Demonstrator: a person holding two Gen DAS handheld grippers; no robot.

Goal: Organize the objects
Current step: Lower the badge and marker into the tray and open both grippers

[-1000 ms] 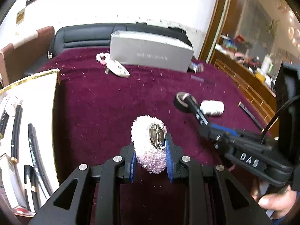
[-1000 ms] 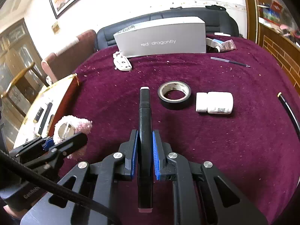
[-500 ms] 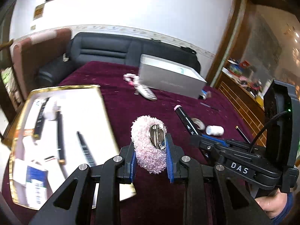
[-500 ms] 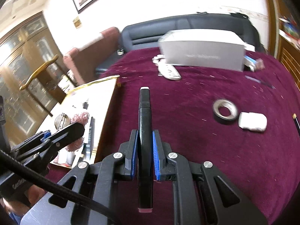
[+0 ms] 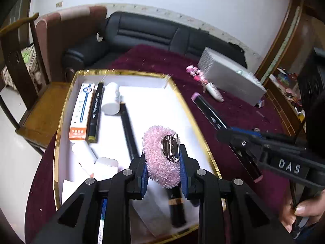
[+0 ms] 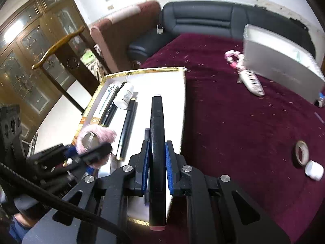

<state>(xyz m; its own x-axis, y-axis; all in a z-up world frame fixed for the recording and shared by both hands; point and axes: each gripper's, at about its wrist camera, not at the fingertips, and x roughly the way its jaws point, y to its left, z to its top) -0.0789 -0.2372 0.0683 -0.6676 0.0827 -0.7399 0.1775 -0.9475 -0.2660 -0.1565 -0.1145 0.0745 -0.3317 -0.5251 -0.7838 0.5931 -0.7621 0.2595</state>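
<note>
Both hand-held grippers have moved over the gold-rimmed tray (image 5: 61,122), the left hand-held gripper (image 5: 163,168) clamping the pink fluffy hair clip (image 5: 162,158), the right hand-held gripper (image 6: 157,162) clamping the black marker (image 6: 156,134) at frame centre.

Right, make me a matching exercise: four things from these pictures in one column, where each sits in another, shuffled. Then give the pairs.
Things:
1. pink fluffy hair clip
2. black marker
3. roll of tape
4. orange and white box

Places:
A. lying inside the gold-rimmed tray
B. clamped in the left gripper
C. on the maroon tablecloth, beside a small white bottle
D. clamped in the right gripper

Pairs: 1-B, 2-D, 3-C, 4-A
</note>
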